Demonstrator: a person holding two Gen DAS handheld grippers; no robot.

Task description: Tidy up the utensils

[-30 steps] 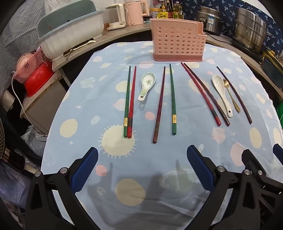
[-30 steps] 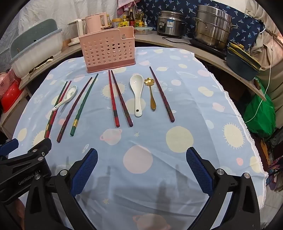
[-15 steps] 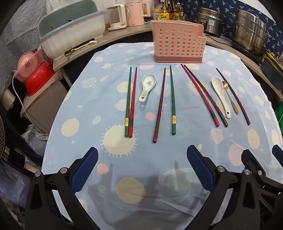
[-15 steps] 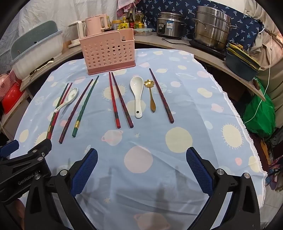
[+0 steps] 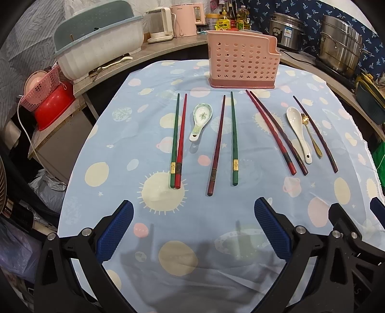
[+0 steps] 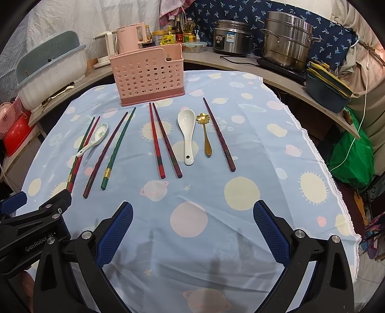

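Observation:
A pink perforated utensil holder (image 5: 243,64) (image 6: 148,76) stands upright at the far side of the blue tablecloth (image 5: 204,224). In front of it lie several red, maroon and green chopsticks (image 5: 234,139) (image 6: 156,140), a patterned ceramic spoon (image 5: 201,120) (image 6: 92,139), a white ceramic spoon (image 5: 299,132) (image 6: 187,134) and a gold spoon (image 5: 311,137) (image 6: 205,134). My left gripper (image 5: 193,228) hovers open over the near cloth, empty. My right gripper (image 6: 192,228) is open and empty too, well short of the utensils.
A white and teal dish tub (image 5: 96,45), kettles (image 5: 185,20), bottles and steel pots (image 6: 286,36) line the curved counter behind. A red basin (image 5: 53,106) sits low at the left. A green bag (image 6: 349,154) hangs past the table's right edge.
Both views have shifted slightly toward the table; the utensils sit a little lower in each frame. Nothing on the cloth has moved, and both grippers stay open.

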